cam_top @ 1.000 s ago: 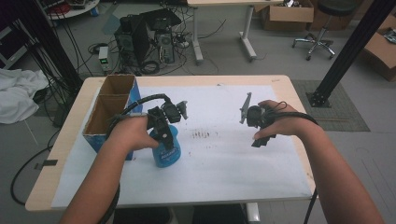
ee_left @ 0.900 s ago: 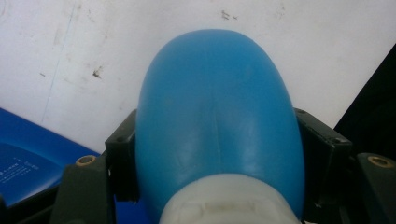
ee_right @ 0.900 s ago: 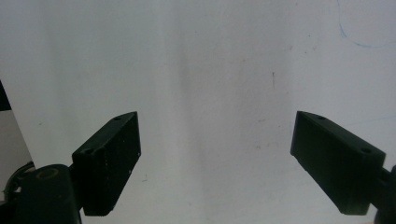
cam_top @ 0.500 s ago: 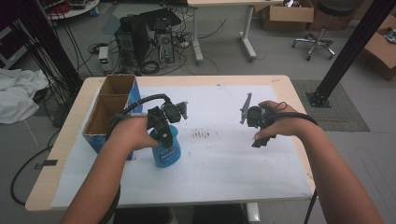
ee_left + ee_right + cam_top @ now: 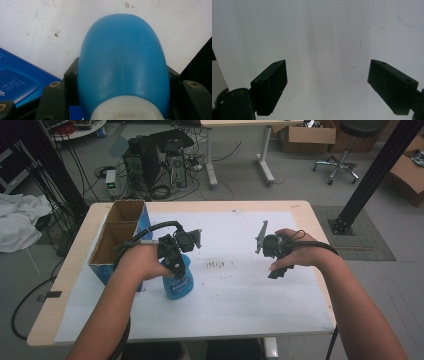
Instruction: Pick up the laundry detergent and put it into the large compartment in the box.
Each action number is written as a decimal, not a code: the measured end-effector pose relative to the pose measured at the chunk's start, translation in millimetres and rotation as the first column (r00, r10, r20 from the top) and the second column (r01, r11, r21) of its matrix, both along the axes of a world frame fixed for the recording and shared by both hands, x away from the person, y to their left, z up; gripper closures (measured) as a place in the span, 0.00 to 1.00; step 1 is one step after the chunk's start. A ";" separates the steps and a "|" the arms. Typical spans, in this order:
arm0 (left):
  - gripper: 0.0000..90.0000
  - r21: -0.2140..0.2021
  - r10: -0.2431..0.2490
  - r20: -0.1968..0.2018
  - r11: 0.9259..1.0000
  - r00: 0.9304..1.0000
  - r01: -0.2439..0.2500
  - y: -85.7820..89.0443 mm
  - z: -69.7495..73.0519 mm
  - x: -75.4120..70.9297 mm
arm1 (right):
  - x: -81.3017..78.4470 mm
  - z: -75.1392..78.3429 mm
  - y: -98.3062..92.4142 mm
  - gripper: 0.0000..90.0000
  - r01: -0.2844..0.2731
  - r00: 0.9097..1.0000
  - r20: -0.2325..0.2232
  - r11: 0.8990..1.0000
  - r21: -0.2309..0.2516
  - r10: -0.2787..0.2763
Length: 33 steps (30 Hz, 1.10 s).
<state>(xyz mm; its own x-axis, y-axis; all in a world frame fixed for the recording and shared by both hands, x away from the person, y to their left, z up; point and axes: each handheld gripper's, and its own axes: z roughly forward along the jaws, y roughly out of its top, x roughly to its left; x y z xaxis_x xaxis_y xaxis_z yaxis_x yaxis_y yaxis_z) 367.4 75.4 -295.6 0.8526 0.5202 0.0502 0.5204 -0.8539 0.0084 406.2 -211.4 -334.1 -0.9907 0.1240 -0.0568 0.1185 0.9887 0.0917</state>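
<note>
The blue bottle (image 5: 178, 279) is standing upright on the white paper sheet (image 5: 240, 310) that is covering the table (image 5: 55, 320), just beside the blue cardboard box (image 5: 116, 247) at the left side. The left gripper (image 5: 172, 261) is coming down on it from above, and its jaws have just been closing; in the left gripper view they are pressing on both sides of the rounded blue body (image 5: 123, 65), just under the white cap (image 5: 125, 115), so the bottle is being held. The right gripper (image 5: 272, 265) is hovering over the bare paper, well apart from the bottle, with its jaws standing wide and nothing between them. I am thinking that the main risk is a slip: the body is smooth and curved, so the bottle could be turning or sliding down between the pads when it is lifted. The box is also very near, so a sideways move could be knocking the bottle against its wall. Whether the bottle is containing liquid I cannot tell; if so, a tilt could be leaking on the paper.
</note>
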 end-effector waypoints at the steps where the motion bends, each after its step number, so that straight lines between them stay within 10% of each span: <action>1: 0.43 0.003 -0.008 -0.001 1.000 1.000 0.008 -0.5 0.1 0.0 | -0.2 0.1 -0.3 0.18 -0.001 1.000 0.001 1.000 -0.001 0.001; 12: 0.43 0.030 -0.031 0.006 0.999 0.999 0.031 -6.3 13.7 -2.3 | -3.4 4.6 -4.3 0.18 0.004 1.000 0.008 1.000 0.008 -0.004; 25: 0.43 0.012 0.098 -0.015 0.995 0.995 -0.098 0.8 64.5 -2.3 | -6.1 9.2 -6.4 0.18 0.010 1.000 0.017 1.000 0.013 -0.011; 33: 0.43 -0.035 0.214 -0.030 0.976 0.976 -0.215 11.5 98.0 4.0 | -6.0 10.4 -5.0 0.18 0.010 1.000 0.019 1.000 0.013 -0.010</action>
<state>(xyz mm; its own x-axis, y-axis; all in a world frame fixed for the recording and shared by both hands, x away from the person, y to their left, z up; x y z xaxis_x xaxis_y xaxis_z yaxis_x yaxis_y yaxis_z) 371.4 87.0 -197.7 0.7217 0.6922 0.0064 0.6919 -0.7216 0.0225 400.1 -216.5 -323.6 -0.9881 0.1351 -0.0742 0.1268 0.9862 0.1064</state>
